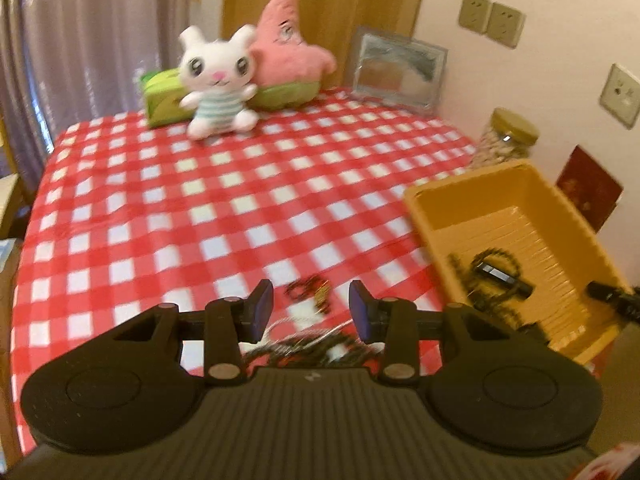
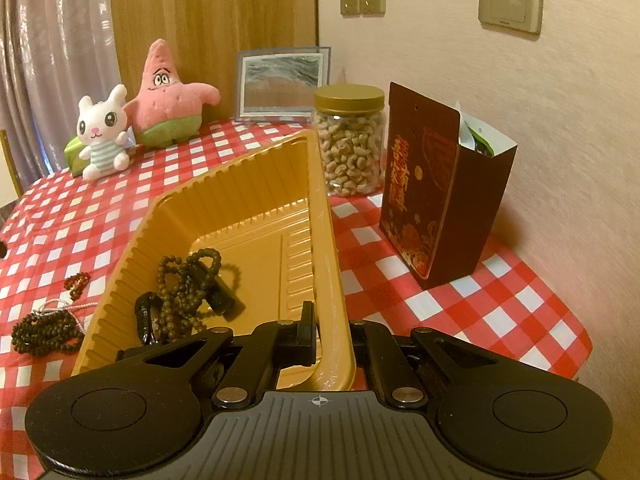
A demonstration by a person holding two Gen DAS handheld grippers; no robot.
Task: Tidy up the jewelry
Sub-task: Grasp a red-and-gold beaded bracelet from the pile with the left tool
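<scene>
A yellow plastic tray stands on the red checked tablecloth; it also shows at the right of the left wrist view. Inside it lie a brown bead strand and a black watch-like band. My right gripper is shut on the tray's near right wall. My left gripper is open and empty, above loose jewelry on the cloth: a small red bead bracelet and dark beads with a white strand. The right wrist view shows the dark beads and the red bracelet left of the tray.
At the back stand a white bunny plush, a pink star plush, a green box and a framed picture. A jar of nuts and a dark red gift box stand right of the tray by the wall.
</scene>
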